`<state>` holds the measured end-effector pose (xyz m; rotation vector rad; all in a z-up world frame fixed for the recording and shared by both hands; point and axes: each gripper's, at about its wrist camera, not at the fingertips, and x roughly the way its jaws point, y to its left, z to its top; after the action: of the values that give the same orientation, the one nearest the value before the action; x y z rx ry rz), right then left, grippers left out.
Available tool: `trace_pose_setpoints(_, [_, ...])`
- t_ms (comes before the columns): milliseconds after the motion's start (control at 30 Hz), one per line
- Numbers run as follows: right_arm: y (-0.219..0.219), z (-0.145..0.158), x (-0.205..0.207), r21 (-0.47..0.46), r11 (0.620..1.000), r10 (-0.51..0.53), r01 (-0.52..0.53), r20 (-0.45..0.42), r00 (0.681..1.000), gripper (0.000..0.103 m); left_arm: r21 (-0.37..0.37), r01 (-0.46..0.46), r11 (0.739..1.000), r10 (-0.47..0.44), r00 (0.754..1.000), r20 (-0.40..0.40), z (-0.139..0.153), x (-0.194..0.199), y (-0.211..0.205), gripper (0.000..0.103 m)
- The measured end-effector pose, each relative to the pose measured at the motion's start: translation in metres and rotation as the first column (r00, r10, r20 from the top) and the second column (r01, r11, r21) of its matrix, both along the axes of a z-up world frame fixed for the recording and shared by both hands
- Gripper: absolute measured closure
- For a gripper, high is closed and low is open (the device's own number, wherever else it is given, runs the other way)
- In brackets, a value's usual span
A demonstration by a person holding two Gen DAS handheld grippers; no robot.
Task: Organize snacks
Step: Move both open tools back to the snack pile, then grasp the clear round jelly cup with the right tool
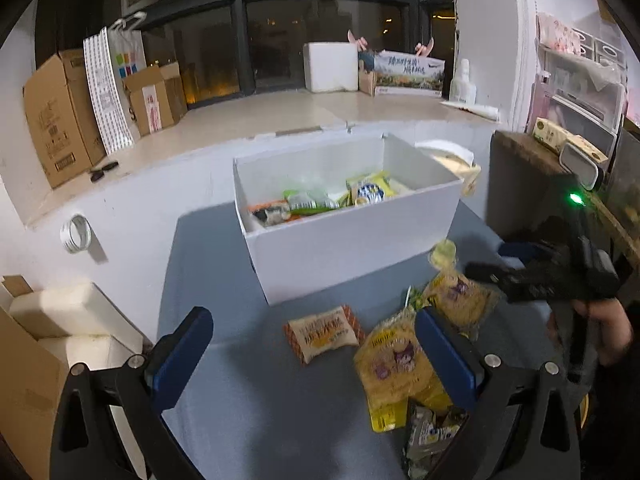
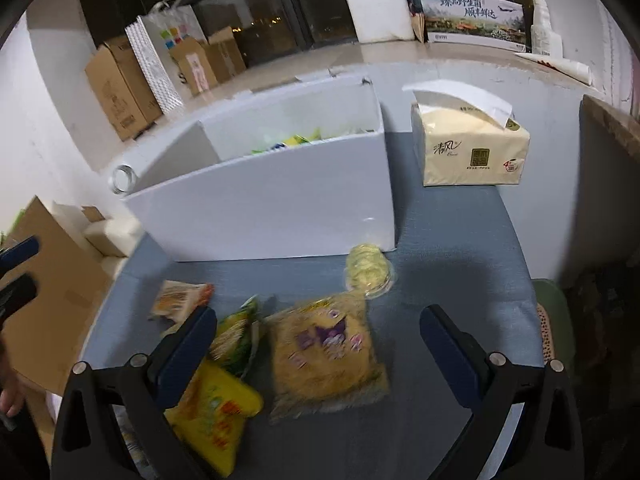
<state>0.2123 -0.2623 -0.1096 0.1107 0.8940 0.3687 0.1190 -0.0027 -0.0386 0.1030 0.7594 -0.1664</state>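
A white box [image 1: 352, 256] stands on the blue-grey table [image 1: 240, 400] with several snack packs inside [image 1: 320, 200]. It also shows in the right wrist view [image 2: 272, 208]. Loose snacks lie in front of it: an orange-edged pack [image 1: 322, 334], a yellow bag [image 1: 396, 372], a second yellow bag [image 1: 460, 294] and a small round pack [image 1: 443, 252]. My left gripper [image 1: 314, 338] is open above the orange-edged pack. My right gripper [image 2: 318, 342] is open above a yellow bag [image 2: 328, 356], beside a green pack [image 2: 236, 336] and a bright yellow pack [image 2: 216, 412]. The round pack [image 2: 368, 266] lies by the box corner.
A tissue pack [image 2: 470, 148] stands right of the box. Cardboard boxes [image 1: 56, 120] and a white foam box [image 1: 330, 66] sit on the window ledge. A cardboard carton [image 1: 28, 380] stands left of the table. A dark cabinet [image 1: 528, 184] stands at the right.
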Motion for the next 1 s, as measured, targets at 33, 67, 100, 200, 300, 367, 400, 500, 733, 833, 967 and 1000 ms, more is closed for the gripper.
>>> trace_pose_setpoints(33, [0.000, -0.004, 0.007, -0.007, 1.000, -0.005, 0.005, -0.007, 1.000, 0.000, 0.000, -0.005, 1.000, 0.005, 1.000, -0.012, -0.004, 0.000, 0.001, 0.000])
trace_pose_setpoints(67, [0.001, -0.008, 0.013, -0.014, 1.000, -0.007, 0.007, -0.017, 1.000, 0.000, 0.000, -0.008, 1.000, 0.008, 1.000, -0.018, -0.007, -0.001, 0.001, 0.000])
trace_pose_setpoints(100, [0.002, -0.013, 0.022, -0.030, 0.999, -0.017, 0.016, -0.024, 1.000, 0.000, -0.001, -0.014, 1.000, 0.014, 1.000, -0.026, -0.010, -0.001, 0.002, 0.000])
trace_pose_setpoints(200, [0.004, -0.028, 0.044, -0.090, 0.995, -0.045, 0.041, -0.042, 0.998, 0.000, -0.013, -0.029, 0.999, 0.028, 0.998, -0.049, -0.017, -0.001, 0.005, 0.000])
trace_pose_setpoints(300, [0.003, -0.041, 0.063, -0.095, 0.994, -0.057, 0.050, -0.081, 0.995, 0.000, -0.014, -0.043, 0.999, 0.042, 0.997, -0.066, -0.024, 0.000, 0.010, 0.000])
trace_pose_setpoints(367, [0.004, -0.048, 0.070, -0.099, 0.994, -0.062, 0.052, -0.102, 0.993, 0.015, -0.014, -0.053, 0.998, 0.052, 0.996, -0.074, -0.027, 0.001, 0.012, 0.000])
trace_pose_setpoints(400, [0.005, -0.048, 0.070, -0.125, 0.991, -0.064, 0.054, -0.081, 0.995, 0.020, -0.016, -0.057, 0.998, 0.055, 0.995, -0.078, -0.029, 0.002, 0.014, 0.000])
trace_pose_setpoints(500, [0.009, -0.045, 0.068, -0.180, 0.982, -0.061, 0.049, -0.058, 0.996, 0.063, -0.020, -0.068, 0.997, 0.066, 0.994, -0.088, -0.032, 0.005, 0.018, 0.000])
trace_pose_setpoints(733, [0.000, -0.035, 0.053, -0.150, 0.988, -0.041, 0.037, -0.028, 0.999, 0.063, -0.003, -0.070, 0.998, 0.070, 0.993, -0.096, -0.041, 0.015, 0.019, 0.000])
trace_pose_setpoints(833, [-0.005, -0.021, 0.041, -0.126, 0.991, -0.036, 0.036, 0.002, 0.999, 0.063, -0.003, -0.067, 0.998, 0.066, 0.991, -0.116, -0.049, 0.026, 0.020, 0.000])
trace_pose_setpoints(967, [-0.007, 0.004, 0.019, -0.113, 0.993, -0.026, 0.033, 0.065, 0.998, 0.064, -0.007, -0.086, 0.996, 0.083, 0.982, -0.171, -0.067, 0.050, 0.015, 0.000])
trace_pose_setpoints(1000, [-0.009, 0.011, 0.012, -0.098, 0.995, -0.026, 0.033, 0.076, 0.997, 0.063, -0.002, -0.089, 0.996, 0.087, 0.979, -0.182, -0.072, 0.055, 0.012, 0.000])
